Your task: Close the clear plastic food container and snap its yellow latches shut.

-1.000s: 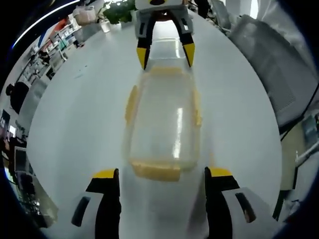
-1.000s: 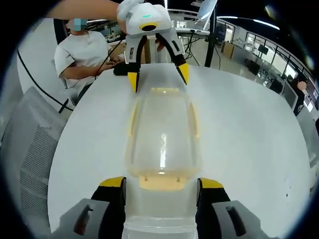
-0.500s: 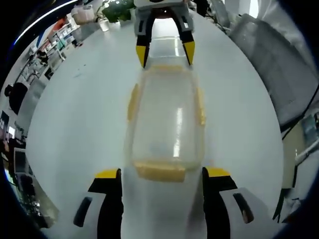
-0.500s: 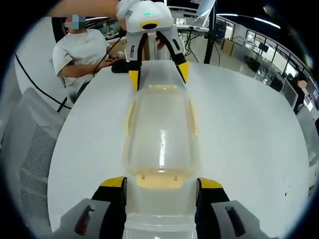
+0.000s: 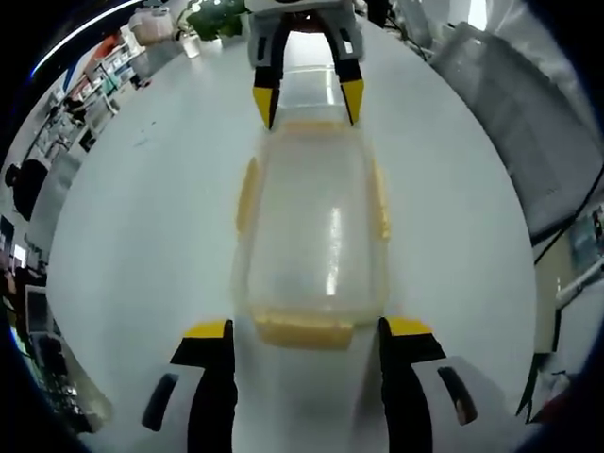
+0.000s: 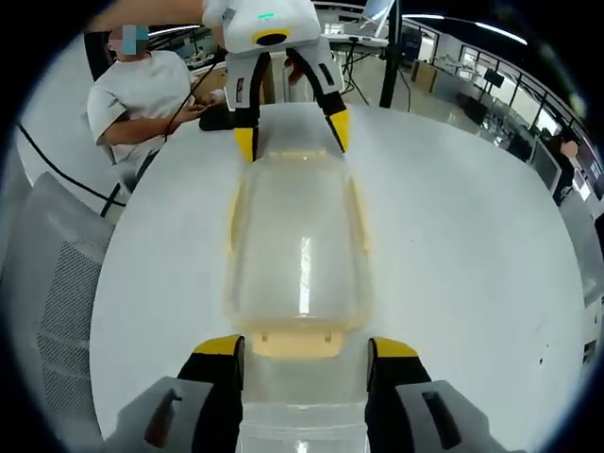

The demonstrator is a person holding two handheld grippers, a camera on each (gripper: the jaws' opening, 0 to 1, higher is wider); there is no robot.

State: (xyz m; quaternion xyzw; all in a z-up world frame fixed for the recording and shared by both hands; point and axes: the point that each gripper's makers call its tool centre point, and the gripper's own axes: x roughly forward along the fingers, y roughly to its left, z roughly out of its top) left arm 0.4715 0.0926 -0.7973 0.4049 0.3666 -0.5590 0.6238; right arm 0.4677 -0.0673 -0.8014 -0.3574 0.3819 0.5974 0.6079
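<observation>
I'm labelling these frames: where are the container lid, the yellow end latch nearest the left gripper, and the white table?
container lid [image 5: 316,236], left gripper view, lid centre
yellow end latch [image 5: 304,331], left gripper view, latch middle
white table [image 6: 462,236], right gripper view, bare tabletop

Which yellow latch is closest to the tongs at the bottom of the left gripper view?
The end latch, lying crosswise between the left tongs. The two side latches sit halfway along the container; the fourth is by the right tongs.

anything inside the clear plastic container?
Nothing can be made out inside the clear plastic food container with yellow latches: only the white table shows through. Glare streaks on the lid could hide small contents.
</observation>
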